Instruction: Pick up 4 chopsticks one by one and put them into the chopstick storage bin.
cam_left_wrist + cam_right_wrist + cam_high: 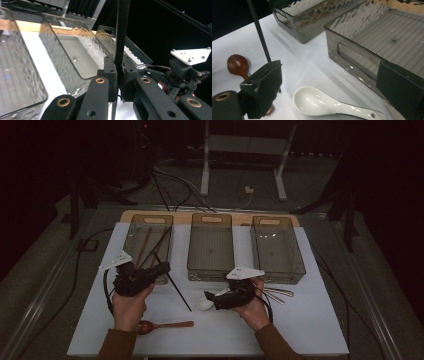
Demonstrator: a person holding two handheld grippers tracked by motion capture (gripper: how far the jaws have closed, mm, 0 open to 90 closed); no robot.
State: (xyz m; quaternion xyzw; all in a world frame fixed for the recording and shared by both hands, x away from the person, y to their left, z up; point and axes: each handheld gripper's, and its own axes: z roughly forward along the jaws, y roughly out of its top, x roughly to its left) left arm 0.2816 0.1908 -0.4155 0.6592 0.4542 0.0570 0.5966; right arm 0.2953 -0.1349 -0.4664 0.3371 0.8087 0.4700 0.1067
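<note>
My left gripper (pixel 164 268) is shut on a thin black chopstick (pixel 176 290) near the front corner of the left clear bin (pixel 131 236). The stick's lower end slants down to the white mat. In the left gripper view the black chopstick (pixel 121 35) rises straight up from the closed jaws of the left gripper (pixel 120 75). My right gripper (pixel 210 296) is open, low over a white ceramic spoon (pixel 204 303). In the right gripper view the white spoon (pixel 319 102) lies on the mat between the spread jaws of the right gripper (pixel 330 80).
Three clear bins stand in a row at the back: the left one holds several chopsticks, then the middle bin (pixel 210 265) and the right bin (pixel 300 265). A wooden spoon (pixel 165 325) lies near the front edge. Metal spoons (pixel 279 293) lie right of my right hand.
</note>
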